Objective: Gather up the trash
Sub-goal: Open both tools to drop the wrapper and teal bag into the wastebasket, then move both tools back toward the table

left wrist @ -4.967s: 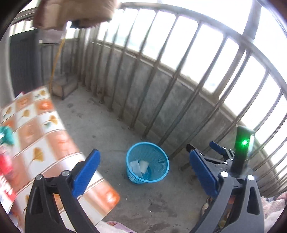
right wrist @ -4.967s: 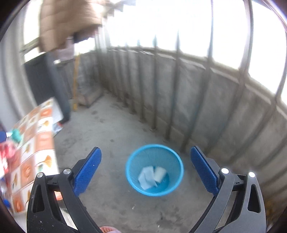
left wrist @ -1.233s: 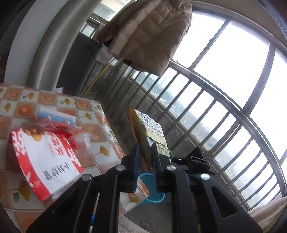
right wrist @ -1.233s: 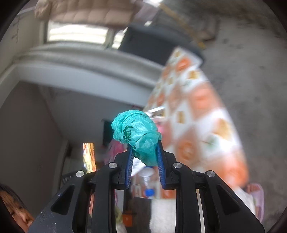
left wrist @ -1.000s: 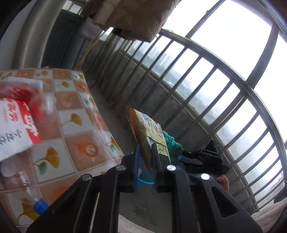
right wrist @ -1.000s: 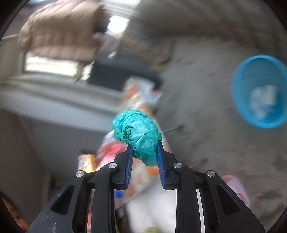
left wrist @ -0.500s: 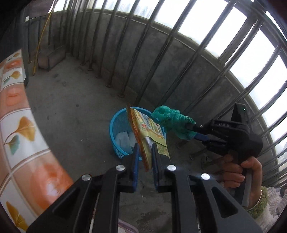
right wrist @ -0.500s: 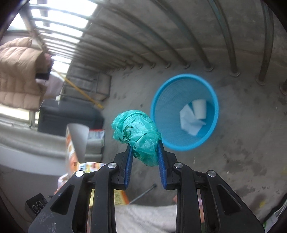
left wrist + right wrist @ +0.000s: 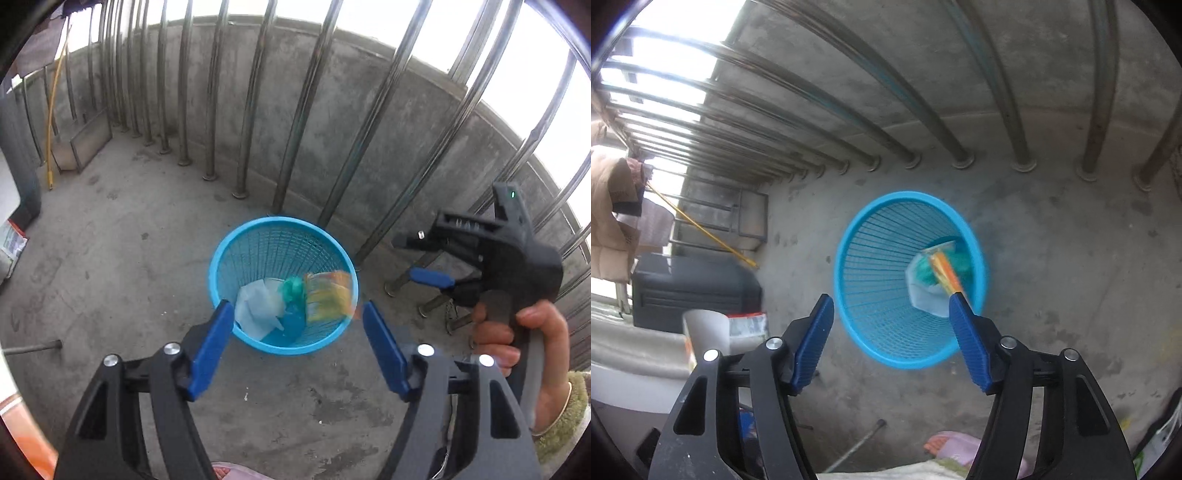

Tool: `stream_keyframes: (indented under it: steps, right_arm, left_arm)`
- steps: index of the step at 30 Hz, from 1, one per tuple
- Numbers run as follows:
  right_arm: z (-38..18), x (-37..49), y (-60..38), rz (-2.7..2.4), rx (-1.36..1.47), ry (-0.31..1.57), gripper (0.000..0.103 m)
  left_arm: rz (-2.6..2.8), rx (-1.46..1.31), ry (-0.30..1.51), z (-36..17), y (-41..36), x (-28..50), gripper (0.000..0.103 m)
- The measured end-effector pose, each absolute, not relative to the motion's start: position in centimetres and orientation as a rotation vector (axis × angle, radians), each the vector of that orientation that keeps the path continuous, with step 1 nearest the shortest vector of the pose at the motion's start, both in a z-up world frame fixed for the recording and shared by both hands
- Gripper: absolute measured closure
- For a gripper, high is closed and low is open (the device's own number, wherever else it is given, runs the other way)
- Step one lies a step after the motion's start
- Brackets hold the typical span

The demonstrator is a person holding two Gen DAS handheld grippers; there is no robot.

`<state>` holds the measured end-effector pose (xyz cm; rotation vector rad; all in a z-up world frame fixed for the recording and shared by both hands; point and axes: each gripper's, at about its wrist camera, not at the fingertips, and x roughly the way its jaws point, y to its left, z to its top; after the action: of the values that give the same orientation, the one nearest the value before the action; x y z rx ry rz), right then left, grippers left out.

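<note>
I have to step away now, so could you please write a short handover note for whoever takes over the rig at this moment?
Left gripper: jaws have just been opening, nothing between them.
Right gripper: the same, just opened and empty.
Both hang over the blue basket on the concrete floor by the railing.
In the basket: the green bag, the yellow-orange packet, blurred in the picture, and some white paper.
Done: this pair of items is dropped in.
Left: any remaining trash lies outside these views; go back and check.
</note>
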<state>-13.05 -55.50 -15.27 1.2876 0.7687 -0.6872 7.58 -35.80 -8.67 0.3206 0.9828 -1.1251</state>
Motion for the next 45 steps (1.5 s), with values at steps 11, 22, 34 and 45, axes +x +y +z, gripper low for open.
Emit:
stream_keyframes:
  steps: [11,22,34,45]
  right_arm:
    - [-11.1,-14.5,-53.4,-0.668,1.139,0.773,0.038]
    - [-7.3,-11.5,-49.3,-0.62,0.925,0.831,0.026]
    - [1.0,-4.0,-39.5,-0.506,0.387,0.794,0.008]
    - [4.5,3.0,-30.5,0.004,0.398,0.742,0.008]
  left_arm:
    - [-1.098,0.195,0.872,-2.3,-28.3,6.8,0.01]
    - [-0.996,0.119,0.849,1.3,-18.0,5.9,0.006]
    - [-0.8,-0.074,0.73,4.2,-5.4,5.5,0.006]
    - [-0.706,-0.237,0.617,5.1,5.6,7.3,0.006]
